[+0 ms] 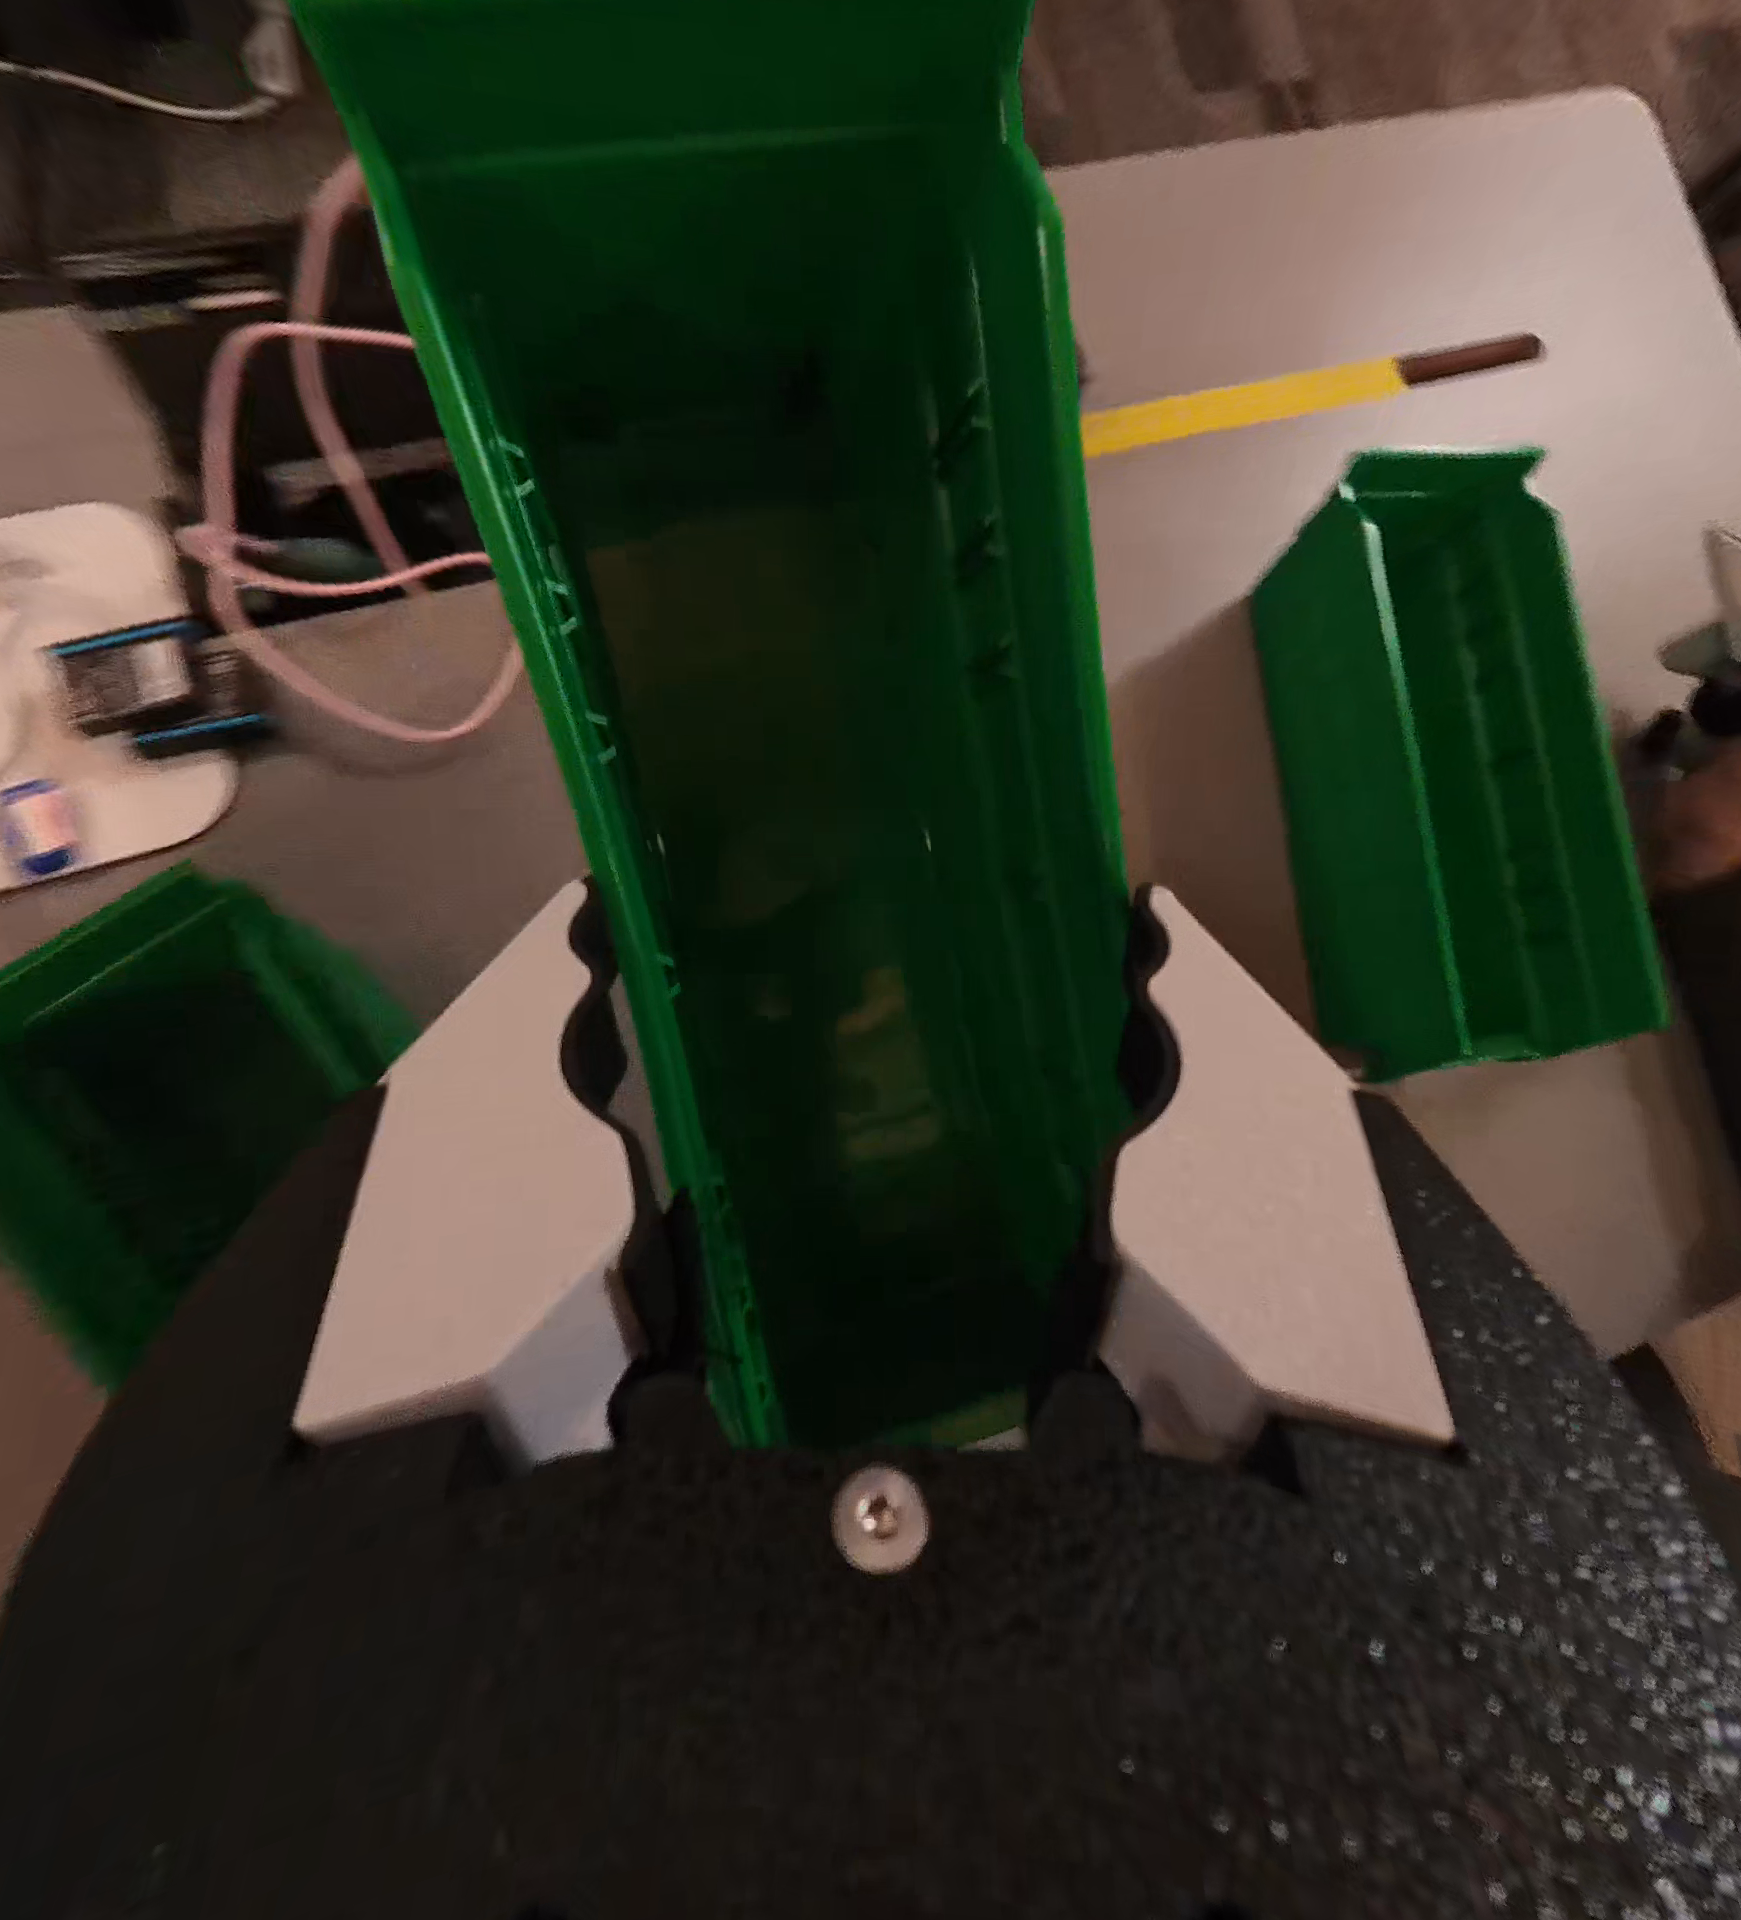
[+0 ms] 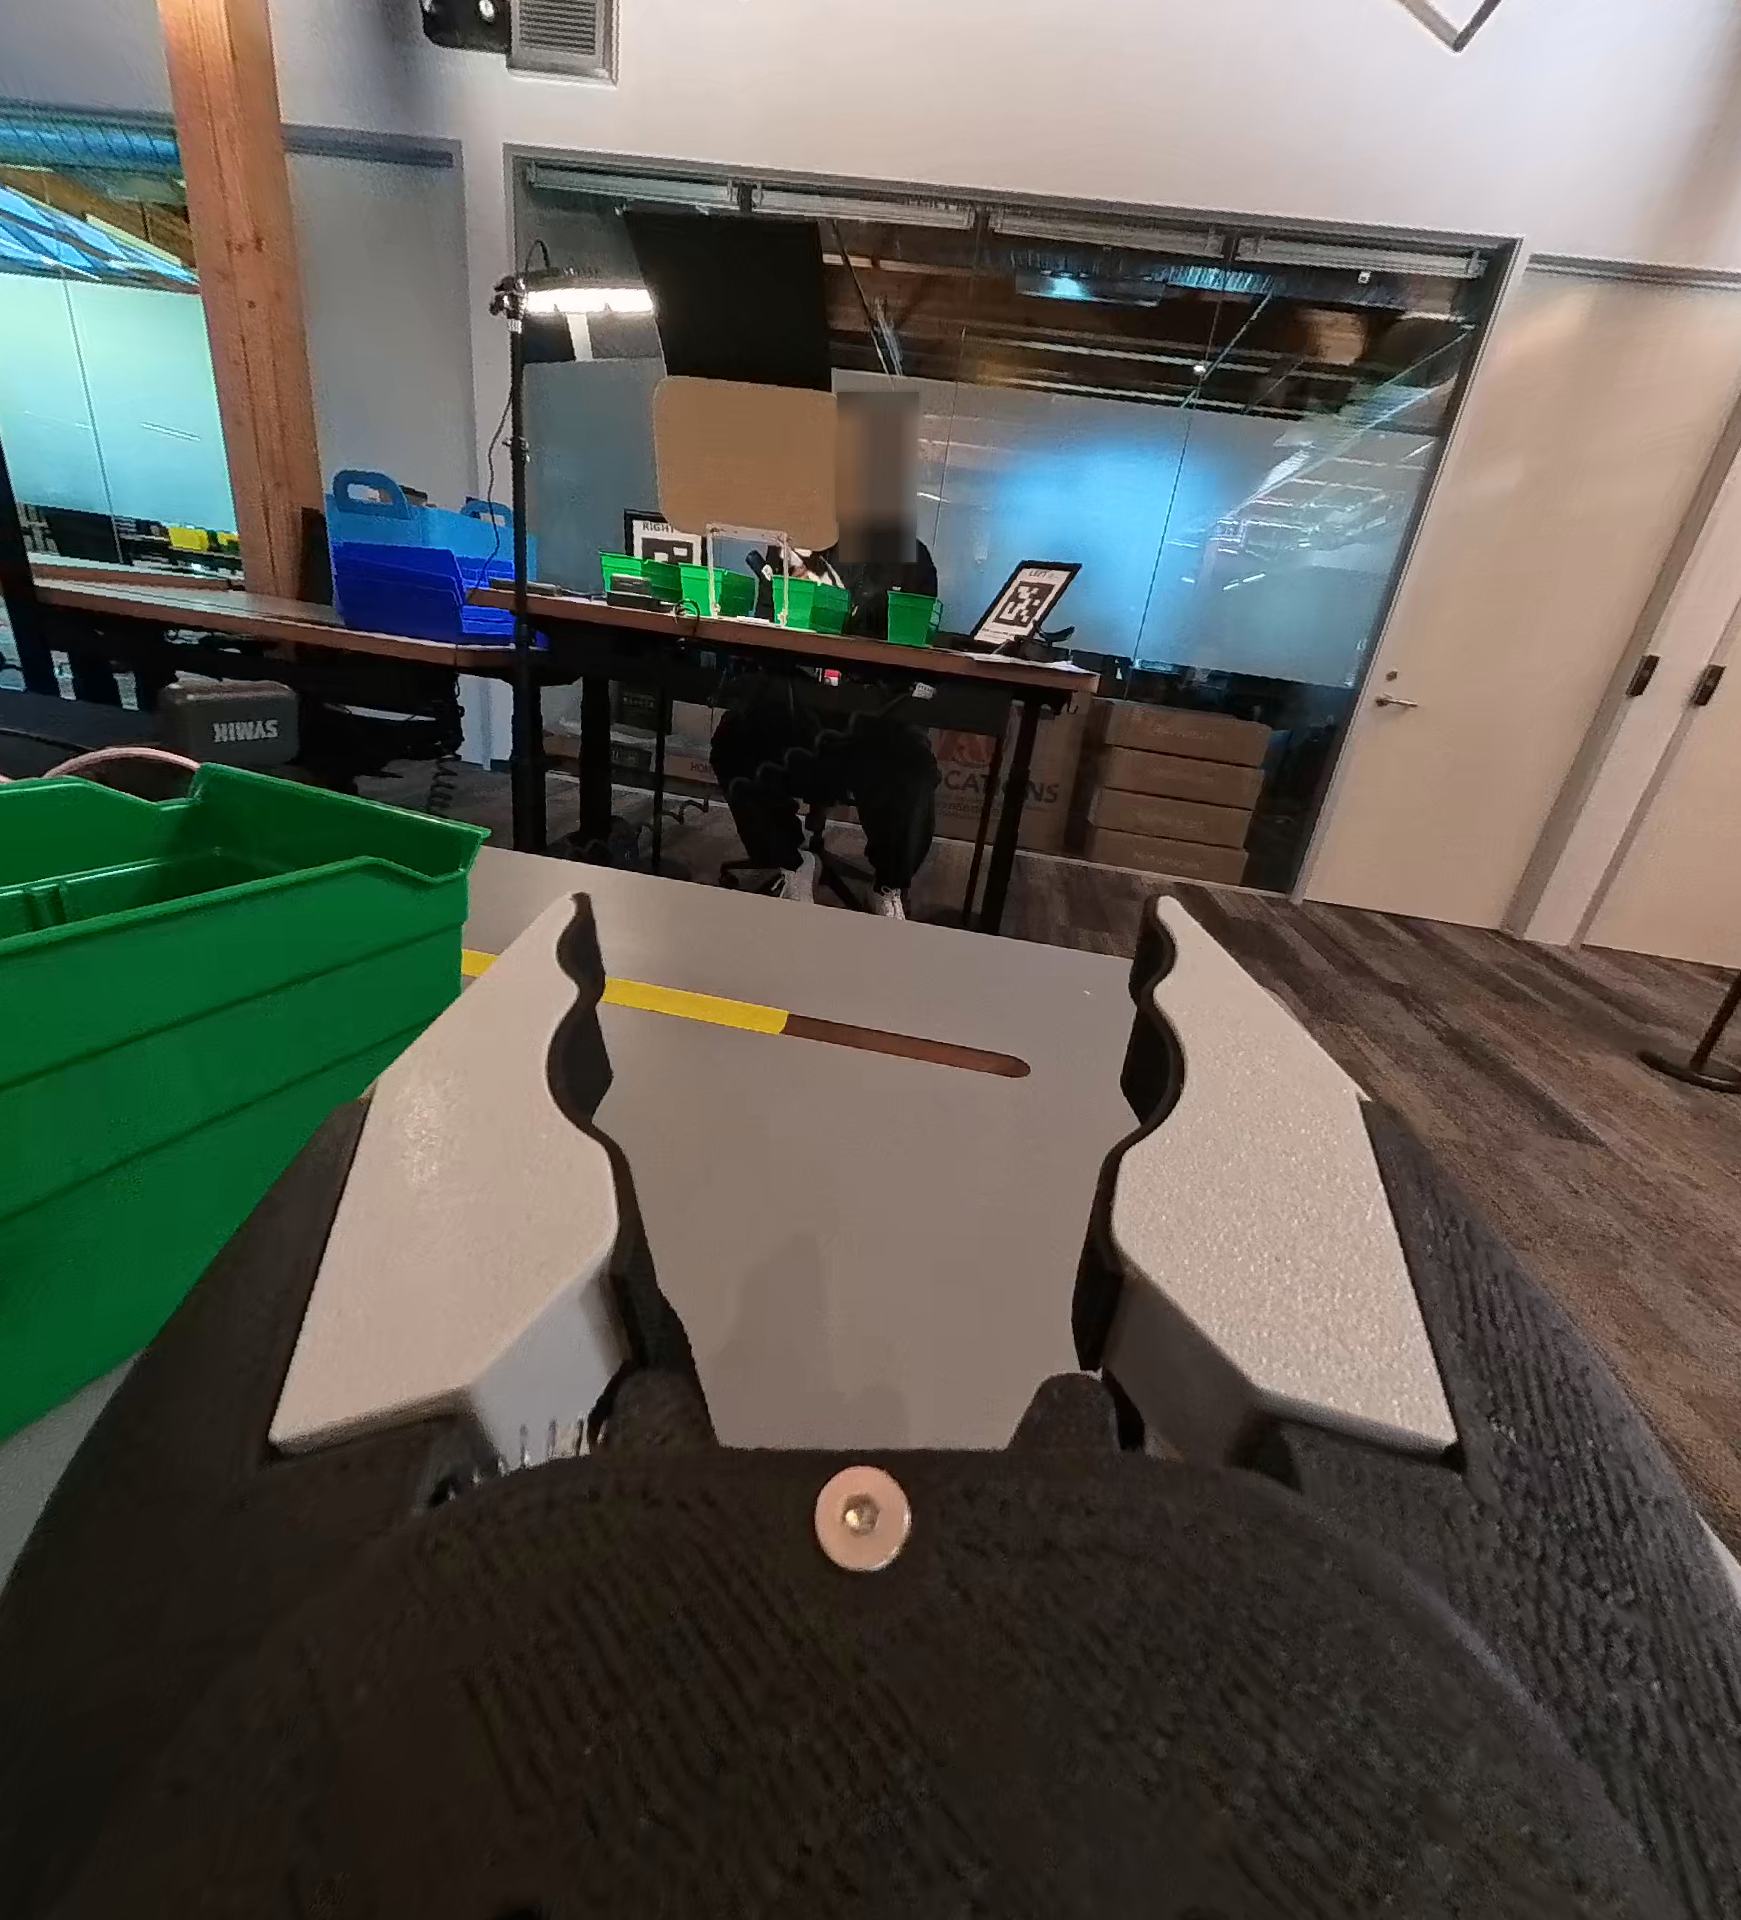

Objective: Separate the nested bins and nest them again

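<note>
A: What does my left gripper [image 1: 866, 1091] have?

B: It is pinching a green bin [image 1: 741, 623]. The two fingers press on the bin's long side walls, one finger on each wall, and the bin runs away from the camera along the fingers. I look straight into its open inside. It seems lifted off the worktop [image 1: 1313, 260], but the view is blurred, so I am not sure how high.

A: Where are the other bins, relative to the held bin?

B: A second bin [image 1: 1448, 769] is on the worktop to its right, well apart from it. A third bin [image 1: 118, 1091] is to its lower left, much blurred. Behind the held bin, a yellow and brown strip [image 1: 1292, 390] lies on the worktop. To its left I see pink cables [image 1: 346, 582].

A: And my right gripper [image 2: 866, 1039]?

B: Its fingers are spread wide and nothing is between them; I see only the grey worktop and the strip there. In the right wrist view a green bin [image 2: 170, 1039] stands just beside the gripper's left finger [image 2: 471, 1195]; whether they touch, I cannot tell. A lower bin shape shows inside it, perhaps nested, I am not sure.

A: Anything farther?

B: A person [image 2: 824, 748] sits at a far desk with more green bins.
</note>
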A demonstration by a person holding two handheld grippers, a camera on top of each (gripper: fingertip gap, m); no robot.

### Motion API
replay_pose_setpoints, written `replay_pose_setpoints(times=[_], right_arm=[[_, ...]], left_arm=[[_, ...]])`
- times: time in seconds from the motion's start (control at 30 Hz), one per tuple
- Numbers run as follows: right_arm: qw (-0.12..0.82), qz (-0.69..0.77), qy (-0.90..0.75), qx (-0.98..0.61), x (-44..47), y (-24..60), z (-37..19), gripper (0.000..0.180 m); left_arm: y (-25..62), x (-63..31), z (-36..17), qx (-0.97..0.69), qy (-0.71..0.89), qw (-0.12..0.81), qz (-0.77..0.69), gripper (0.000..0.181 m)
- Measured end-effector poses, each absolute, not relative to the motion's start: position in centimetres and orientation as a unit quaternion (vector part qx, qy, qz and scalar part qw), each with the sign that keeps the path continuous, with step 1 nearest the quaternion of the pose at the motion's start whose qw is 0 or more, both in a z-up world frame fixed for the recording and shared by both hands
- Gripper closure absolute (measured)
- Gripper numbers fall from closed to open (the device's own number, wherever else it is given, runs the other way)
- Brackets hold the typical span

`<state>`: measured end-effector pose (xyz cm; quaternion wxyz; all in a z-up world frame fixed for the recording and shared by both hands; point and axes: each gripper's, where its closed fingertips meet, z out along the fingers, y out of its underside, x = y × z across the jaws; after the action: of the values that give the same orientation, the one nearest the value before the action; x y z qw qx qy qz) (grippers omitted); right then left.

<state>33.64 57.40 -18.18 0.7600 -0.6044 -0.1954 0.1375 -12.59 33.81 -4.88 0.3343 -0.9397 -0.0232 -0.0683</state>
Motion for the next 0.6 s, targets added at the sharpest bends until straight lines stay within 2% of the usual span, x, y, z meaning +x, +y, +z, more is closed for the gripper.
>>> replay_pose_setpoints(times=[0.17,0.43,0.6], right_arm=[[0.764,0.133,-0.190,-0.602,33.9,57.4,-18.0,0.078],[0.761,0.136,-0.195,-0.603,33.6,57.5,-18.2,0.078],[0.759,0.136,-0.200,-0.604,33.4,57.5,-18.2,0.078]], left_arm=[[38.3,-5.5,-10.4,-0.943,0.016,0.311,-0.120,0.085],[42.1,0.8,-20.4,-0.959,-0.014,0.240,-0.151,0.083],[43.4,1.6,-22.3,-0.960,-0.039,0.257,-0.106,0.081]])
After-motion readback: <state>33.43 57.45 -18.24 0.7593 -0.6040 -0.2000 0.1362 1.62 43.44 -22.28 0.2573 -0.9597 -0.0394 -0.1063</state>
